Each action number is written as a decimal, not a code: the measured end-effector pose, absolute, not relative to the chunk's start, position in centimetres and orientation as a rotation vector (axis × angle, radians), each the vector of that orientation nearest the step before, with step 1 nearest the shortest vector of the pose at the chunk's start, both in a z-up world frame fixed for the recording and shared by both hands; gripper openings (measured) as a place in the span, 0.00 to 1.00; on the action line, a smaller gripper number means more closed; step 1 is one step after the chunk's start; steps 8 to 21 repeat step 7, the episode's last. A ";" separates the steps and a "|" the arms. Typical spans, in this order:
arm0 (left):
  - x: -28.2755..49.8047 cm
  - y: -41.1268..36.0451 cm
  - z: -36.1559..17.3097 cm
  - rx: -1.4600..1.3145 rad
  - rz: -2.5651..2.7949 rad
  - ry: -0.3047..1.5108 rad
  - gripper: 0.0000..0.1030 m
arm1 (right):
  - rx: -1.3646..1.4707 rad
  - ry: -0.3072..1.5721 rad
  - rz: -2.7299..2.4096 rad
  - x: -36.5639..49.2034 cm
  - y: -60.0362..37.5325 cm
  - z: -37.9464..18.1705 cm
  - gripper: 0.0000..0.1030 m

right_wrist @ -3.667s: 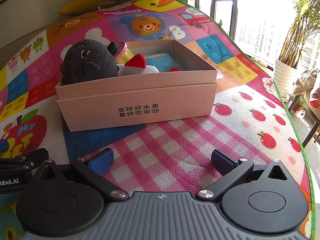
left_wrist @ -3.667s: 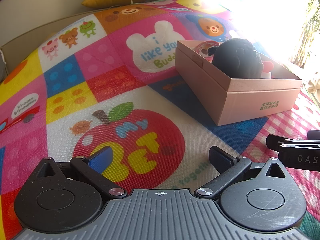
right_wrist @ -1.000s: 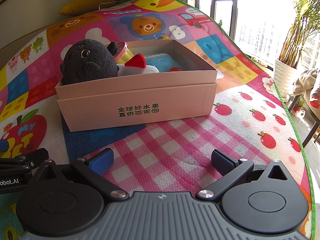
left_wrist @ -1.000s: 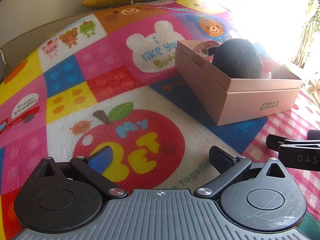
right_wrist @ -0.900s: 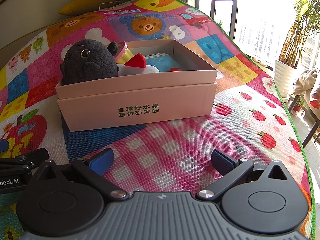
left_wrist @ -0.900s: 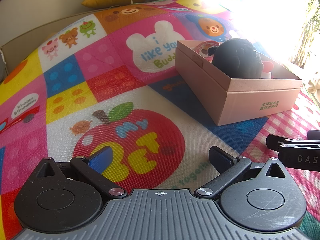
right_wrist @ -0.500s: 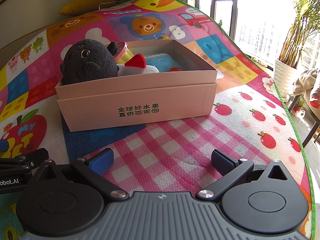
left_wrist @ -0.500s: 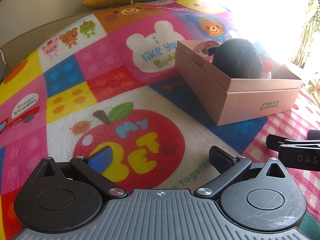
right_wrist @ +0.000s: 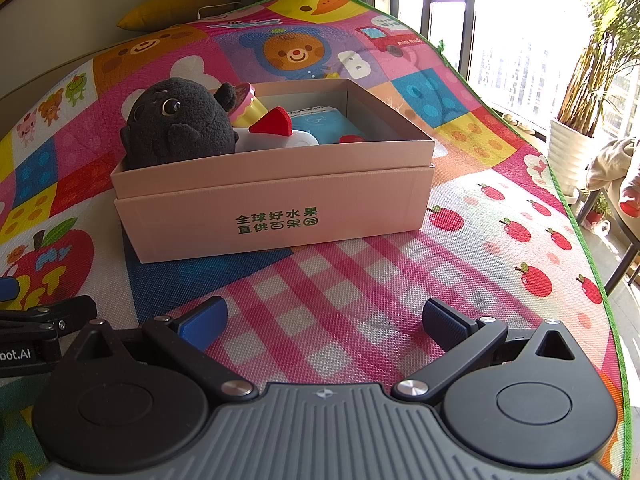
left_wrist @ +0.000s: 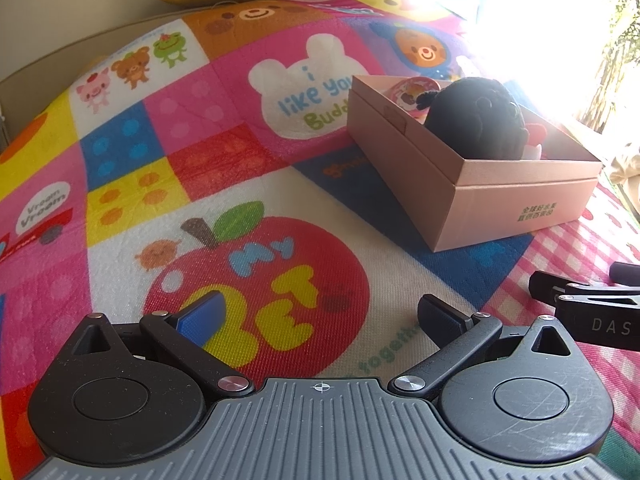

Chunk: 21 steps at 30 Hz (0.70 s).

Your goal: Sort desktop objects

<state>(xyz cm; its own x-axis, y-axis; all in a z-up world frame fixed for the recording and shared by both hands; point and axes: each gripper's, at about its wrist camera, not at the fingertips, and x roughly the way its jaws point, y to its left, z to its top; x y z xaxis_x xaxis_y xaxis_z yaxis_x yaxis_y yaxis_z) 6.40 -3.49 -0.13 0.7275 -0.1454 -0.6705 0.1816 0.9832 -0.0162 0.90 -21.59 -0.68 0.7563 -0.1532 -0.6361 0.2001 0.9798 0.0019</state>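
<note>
Down low and closest in, the left gripper (left_wrist: pixel 320 316) sits over the play mat (left_wrist: pixel 168 168) with its two fingers spread wide and nothing between them, just the big red apple print (left_wrist: pixel 256 280) showing through the gap. Beside it, the right gripper (right_wrist: pixel 326 320) is the same story: fingers wide apart, empty, hovering over the pink checked patch (right_wrist: pixel 340 280) of the mat. Each one catches a sliver of the other at the edge of its view, so they're side by side, near each other.

Moving out from there, the pink cardboard box (right_wrist: pixel 280 200) stands on the mat just ahead of the right gripper, green printed characters on its near wall, lid off, well clear of both sets of fingers. Inside it, at the left end, a black plush toy (right_wrist: pixel 180 128) sits upright and pokes above the rim. Right beside the plush there's a white toy with a red wedge on top (right_wrist: pixel 276 128), behind that a pink and yellow cupcake-like piece (right_wrist: pixel 248 108), and a blue packet (right_wrist: pixel 320 124) lying flat toward the middle.

Farther back, a yellow cushion (right_wrist: pixel 176 10) rests at the mat's far edge against the wall, and off to the right a potted plant (right_wrist: pixel 576 148) stands by the bright window (right_wrist: pixel 520 28).
</note>
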 end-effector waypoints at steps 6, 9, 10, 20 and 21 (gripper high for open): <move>6.3 -3.7 -0.2 0.050 -0.160 0.733 1.00 | 0.071 0.687 -0.193 0.9 -21.6 -0.7 1.00; 6.3 -3.6 -0.2 0.046 -0.163 0.732 1.00 | 0.071 0.687 -0.193 0.9 -21.6 -0.7 1.00; 6.3 -3.6 -0.2 0.046 -0.163 0.732 1.00 | 0.071 0.687 -0.193 0.9 -21.6 -0.7 1.00; 6.3 -3.6 -0.2 0.046 -0.163 0.732 1.00 | 0.071 0.687 -0.193 0.9 -21.6 -0.7 1.00; 6.3 -3.6 -0.2 0.046 -0.163 0.732 1.00 | 0.071 0.687 -0.193 0.9 -21.6 -0.7 1.00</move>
